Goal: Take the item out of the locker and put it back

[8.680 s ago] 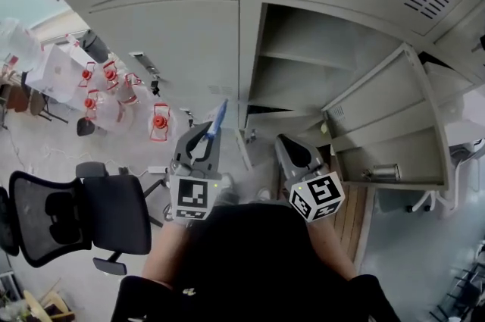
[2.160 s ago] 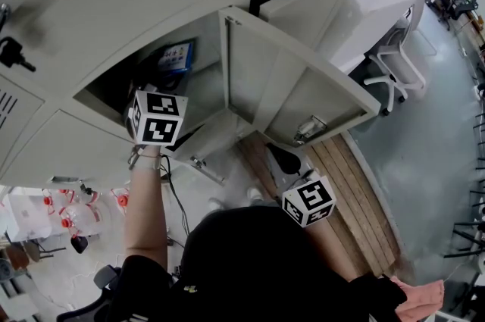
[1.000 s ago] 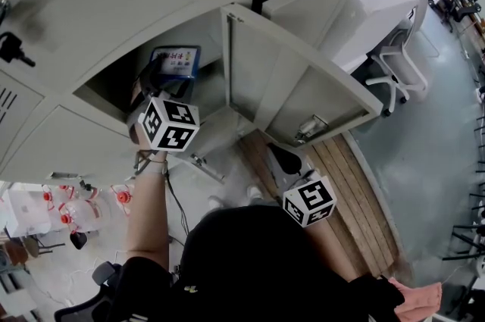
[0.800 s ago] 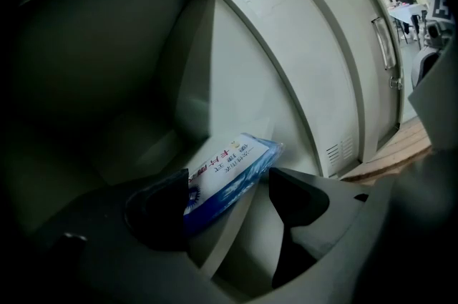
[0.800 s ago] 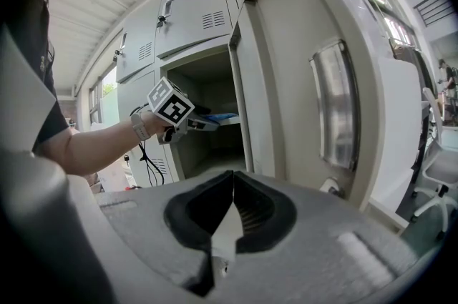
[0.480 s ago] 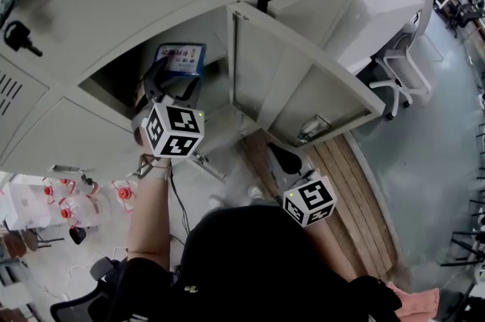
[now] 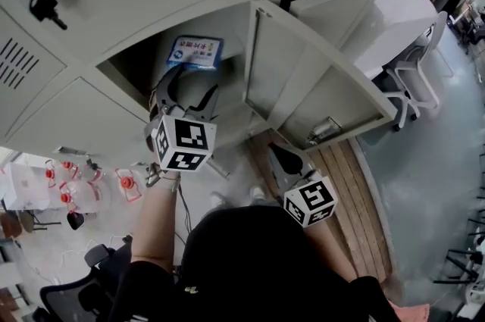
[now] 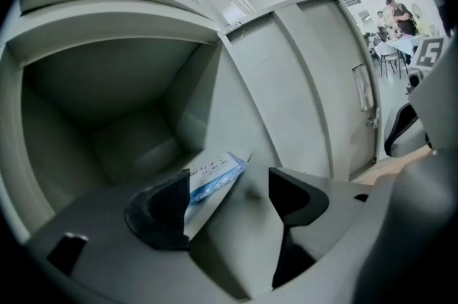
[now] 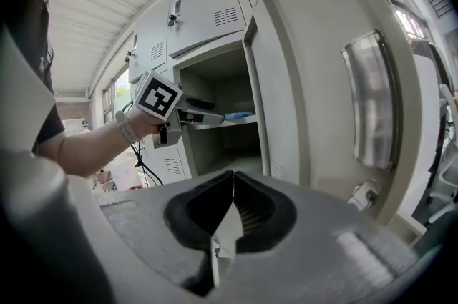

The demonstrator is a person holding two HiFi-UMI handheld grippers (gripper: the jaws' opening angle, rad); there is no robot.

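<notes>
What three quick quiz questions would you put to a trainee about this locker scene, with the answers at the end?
1. True or false: the left gripper is shut on the blue-and-white packet.
2. Where does the packet lie? A, clamped between jaws; B, on the shelf inside the open locker compartment; C, outside the locker altogether.
3. Fill the gap: the right gripper has its jaws ____, with nothing between them.
Key: 1 false, its jaws stand apart. 2 B. 3 together.
</notes>
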